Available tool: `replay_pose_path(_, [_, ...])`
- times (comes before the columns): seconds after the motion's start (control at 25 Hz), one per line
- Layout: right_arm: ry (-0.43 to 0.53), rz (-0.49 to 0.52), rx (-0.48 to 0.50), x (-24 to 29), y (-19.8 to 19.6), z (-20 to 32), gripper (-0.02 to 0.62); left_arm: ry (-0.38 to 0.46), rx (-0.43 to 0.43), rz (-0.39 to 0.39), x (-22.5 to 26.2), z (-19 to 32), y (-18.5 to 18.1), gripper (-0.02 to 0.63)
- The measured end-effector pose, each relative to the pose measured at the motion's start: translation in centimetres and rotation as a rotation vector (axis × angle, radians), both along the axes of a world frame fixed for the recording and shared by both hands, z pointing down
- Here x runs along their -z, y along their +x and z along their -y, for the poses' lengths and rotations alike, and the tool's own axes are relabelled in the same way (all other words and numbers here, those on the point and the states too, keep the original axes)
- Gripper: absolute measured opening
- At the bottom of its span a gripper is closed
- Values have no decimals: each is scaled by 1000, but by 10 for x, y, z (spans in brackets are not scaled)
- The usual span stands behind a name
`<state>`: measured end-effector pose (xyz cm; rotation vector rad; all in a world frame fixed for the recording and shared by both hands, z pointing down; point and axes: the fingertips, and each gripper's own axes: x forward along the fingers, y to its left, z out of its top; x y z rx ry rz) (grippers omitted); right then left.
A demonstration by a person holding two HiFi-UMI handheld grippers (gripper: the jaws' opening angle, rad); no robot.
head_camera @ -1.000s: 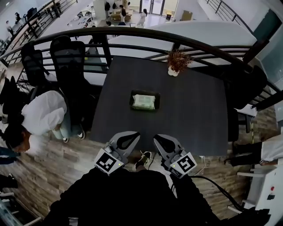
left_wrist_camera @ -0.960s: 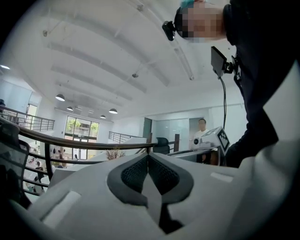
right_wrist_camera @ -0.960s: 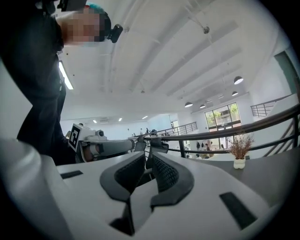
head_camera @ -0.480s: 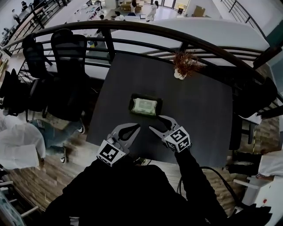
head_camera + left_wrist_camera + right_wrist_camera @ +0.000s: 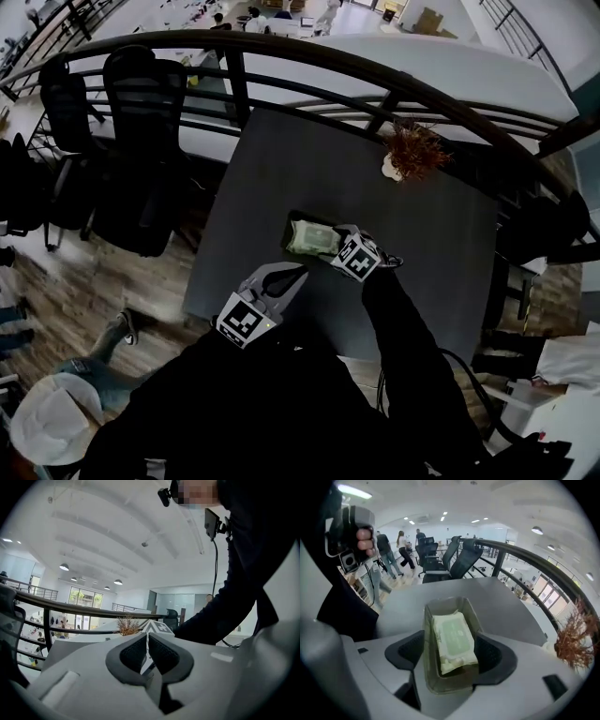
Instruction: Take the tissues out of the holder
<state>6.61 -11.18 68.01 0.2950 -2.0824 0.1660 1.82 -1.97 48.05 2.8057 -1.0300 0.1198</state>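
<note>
The right hand-held gripper (image 5: 451, 654) is opening astride the holder (image 5: 440, 686) of tissues (image 5: 453, 639); the left hand-held gripper (image 5: 148, 651) is pressed together.

Over a dark table (image 5: 431, 234), the right gripper (image 5: 343, 246) hangs at the right end of a holder (image 5: 292, 219) with a pale green tissue pack (image 5: 309, 239) in it, its jaws opening, though its marker cube hides what lies between them. The left gripper (image 5: 284, 277) hovers at the table's near edge; a dried plant (image 5: 417, 150) stands by the far railing (image 5: 234, 38).
</note>
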Motion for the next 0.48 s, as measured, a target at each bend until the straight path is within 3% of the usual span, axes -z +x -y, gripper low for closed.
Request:
replay_pose_path(0.24, [-72, -180, 147, -42, -9, 9, 388, -20, -8, -10, -9, 20, -12, 9])
replay_pose_path(0.48, [-105, -263, 201, -67, -19, 12, 405, -42, -1, -20, -19, 32, -25, 9])
